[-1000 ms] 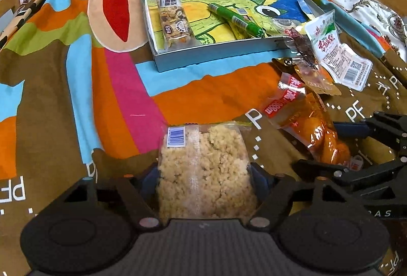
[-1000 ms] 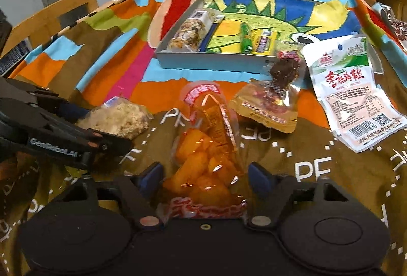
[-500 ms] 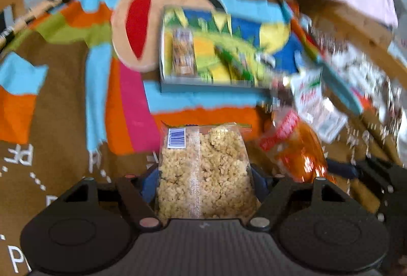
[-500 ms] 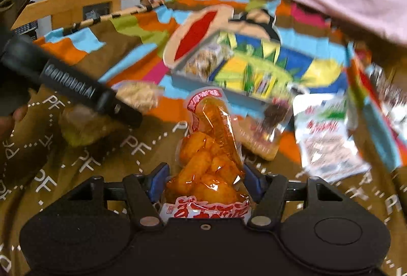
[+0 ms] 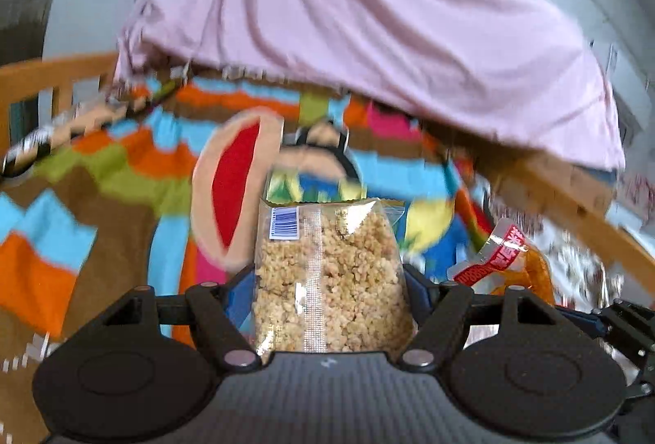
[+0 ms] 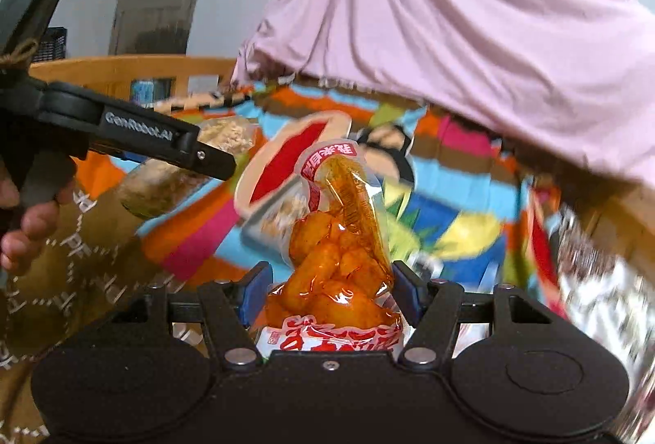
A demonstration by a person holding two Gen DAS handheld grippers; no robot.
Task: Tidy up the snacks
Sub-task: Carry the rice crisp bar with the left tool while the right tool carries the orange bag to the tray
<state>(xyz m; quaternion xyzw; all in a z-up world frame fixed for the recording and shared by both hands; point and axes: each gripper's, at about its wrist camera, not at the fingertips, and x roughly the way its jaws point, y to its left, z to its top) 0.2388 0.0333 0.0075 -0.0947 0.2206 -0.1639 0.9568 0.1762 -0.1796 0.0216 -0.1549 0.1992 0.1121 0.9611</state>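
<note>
Compared with the views one second earlier, both cameras now tilt up from the bedspread toward the pink sheet (image 5: 368,34) at the far edge, and both packets hang clear of the cloth: the lift is complete on each side. The left gripper (image 5: 329,280) is pinching the clear packet of puffed-grain crumble (image 5: 327,280) across its lower half, barcode end up. The right gripper (image 6: 329,280) is clamped on the orange snack pouch (image 6: 339,235) just above its red printed bottom seal, the red top seal standing upright. In the right wrist view the left gripper (image 6: 163,145) shows as a black arm at left, carried by the person's hand (image 6: 24,223), its packet held near the left edge of the bedspread (image 6: 196,235). Judged from this, the task has passed from grasping to transport, and the next step is to carry both packets to the tray. The tray (image 6: 262,227) lies mid-bedspread, mostly hidden behind the held packets and motion-blurred; one pale snack bar (image 6: 286,215) is faintly visible at its left end, and the rest of its contents cannot be determined. The white packet near the right edge is too blurred to confirm.
</note>
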